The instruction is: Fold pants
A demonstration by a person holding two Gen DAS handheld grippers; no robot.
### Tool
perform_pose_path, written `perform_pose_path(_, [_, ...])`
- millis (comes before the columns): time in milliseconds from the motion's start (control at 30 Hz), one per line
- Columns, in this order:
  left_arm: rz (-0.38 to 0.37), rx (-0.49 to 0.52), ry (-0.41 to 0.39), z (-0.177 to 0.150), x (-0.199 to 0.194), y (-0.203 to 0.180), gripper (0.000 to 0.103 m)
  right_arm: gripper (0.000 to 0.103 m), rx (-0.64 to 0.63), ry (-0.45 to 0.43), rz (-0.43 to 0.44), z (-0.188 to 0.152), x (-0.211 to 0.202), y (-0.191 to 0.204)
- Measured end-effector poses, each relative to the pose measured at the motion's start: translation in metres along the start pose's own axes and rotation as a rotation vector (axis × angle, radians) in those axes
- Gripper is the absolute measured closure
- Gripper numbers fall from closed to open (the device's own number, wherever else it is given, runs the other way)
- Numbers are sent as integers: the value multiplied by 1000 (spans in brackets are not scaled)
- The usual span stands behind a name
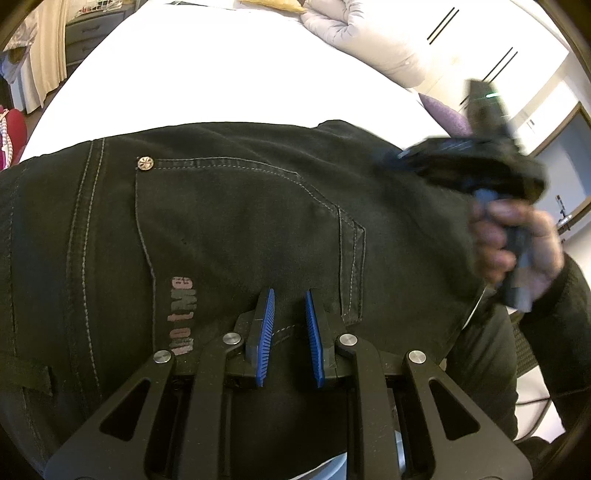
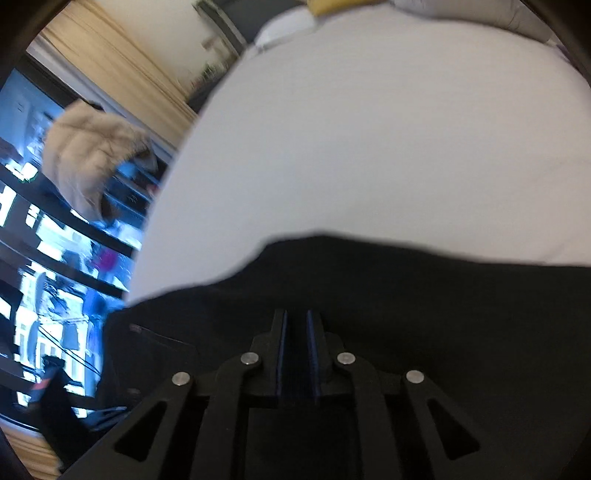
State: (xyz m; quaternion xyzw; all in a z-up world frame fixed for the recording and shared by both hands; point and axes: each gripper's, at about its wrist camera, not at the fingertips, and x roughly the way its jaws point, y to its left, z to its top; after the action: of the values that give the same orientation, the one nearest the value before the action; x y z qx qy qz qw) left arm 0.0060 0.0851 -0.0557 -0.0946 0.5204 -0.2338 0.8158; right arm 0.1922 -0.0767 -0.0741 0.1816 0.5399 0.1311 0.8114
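Observation:
Black jeans (image 1: 229, 221) lie on a white bed (image 1: 221, 74), back pocket up, with a metal rivet (image 1: 144, 163) and a faded print (image 1: 181, 317). My left gripper (image 1: 290, 295) is open just above the pocket area, blue pads apart, holding nothing. My right gripper (image 2: 295, 317) hovers over the dark cloth (image 2: 406, 295) near its edge, its pads a narrow gap apart with nothing seen between them. In the left wrist view the right gripper (image 1: 476, 166) is blurred at the jeans' right edge, held by a hand (image 1: 509, 240).
A grey duvet (image 1: 354, 33) and a purple pillow (image 1: 447, 114) lie at the far right of the bed. Drawers (image 1: 88, 33) and a beige curtain (image 1: 44, 55) stand to the left. A window (image 2: 55, 258) and a beige garment (image 2: 92, 151) lie beyond the bed's left edge.

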Motion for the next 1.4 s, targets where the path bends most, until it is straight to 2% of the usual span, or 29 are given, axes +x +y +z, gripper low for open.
perform_pose_path(33, [-4,-3,-1,-1,-1,2,86,103,19,-5,-5,1,6,-7])
perform_pose_path(100, [-21,-18,-5,-2,-3,5,86,103,109,-59,32,9,3,-34])
perform_pose_path(133, [-28,-25,-7,-3,-3,8,86,103,179,-89,-7,12,-5,-51])
perform_pose_path(200, [-50,-43,-12,-5,-4,12,86,103,244,-159,-165,14,-28,-70])
perform_pose_path(233, [-60,-52,-13,-6,-4,14,86,98,259,-185,-232,12,-41,-78])
perform_pose_path(267, [-66,-57,-13,-6,-5,16,86,92,268,-196,-247,6,-53,-84])
perform_pose_path(300, [-70,-62,-12,-6,-6,16,86,73,271,-200,-220,2,-64,-85])
perform_pose_path(333, [-66,-62,-13,-5,-7,16,86,63,266,-204,-171,-4,-73,-76])
perform_pose_path(433, [-22,-61,-29,-3,-16,18,86,62,185,-200,26,-33,-82,-30])
perform_pose_path(500, [-10,-57,-36,-3,-20,20,86,61,130,-147,178,-57,-71,0])
perform_pose_path(533, [-7,-55,-32,-4,-22,21,86,61,119,-108,221,-72,-60,11])
perform_pose_path(600, [-17,-53,-27,-7,-22,24,86,64,132,-35,206,-98,-34,17])
perform_pose_path(633, [-18,-51,-28,-8,-23,25,86,85,165,-11,184,-109,-23,9])
perform_pose_path(700, [-5,-38,-34,-13,-27,24,86,103,220,-42,189,-116,-29,-14])
perform_pose_path(800, [8,-35,-53,-19,-32,25,86,103,344,-85,183,-120,-44,-58])
perform_pose_path(933, [76,-14,-74,-23,-39,9,86,103,490,-205,50,-134,-96,-121])
perform_pose_path(967, [94,5,-81,-23,-44,3,86,102,494,-215,16,-135,-99,-118])
perform_pose_path(1000, [103,38,-96,-22,-46,-7,86,87,475,-227,-35,-133,-110,-115])
perform_pose_path(1033, [104,62,-109,-19,-50,-13,86,62,454,-239,-49,-131,-117,-110])
perform_pose_path(1067, [106,79,-121,-17,-51,-18,86,54,421,-257,-25,-124,-122,-97])
perform_pose_path(1100, [108,92,-129,-15,-51,-22,86,50,397,-266,19,-115,-121,-84])
perform_pose_path(1200, [143,89,-122,-7,-41,-17,86,48,285,-227,199,-93,-95,-34])
perform_pose_path(1233, [160,72,-115,-5,-37,-11,86,47,270,-207,226,-90,-87,-25])
perform_pose_path(1300, [187,27,-87,-6,-34,9,86,47,272,-136,252,-87,-59,-13])
perform_pose_path(1367, [138,-15,-99,-10,-37,31,86,48,278,-58,227,-91,-30,-14])
perform_pose_path(1400, [162,-30,-102,-11,-40,39,86,65,290,-41,202,-90,-17,-16])
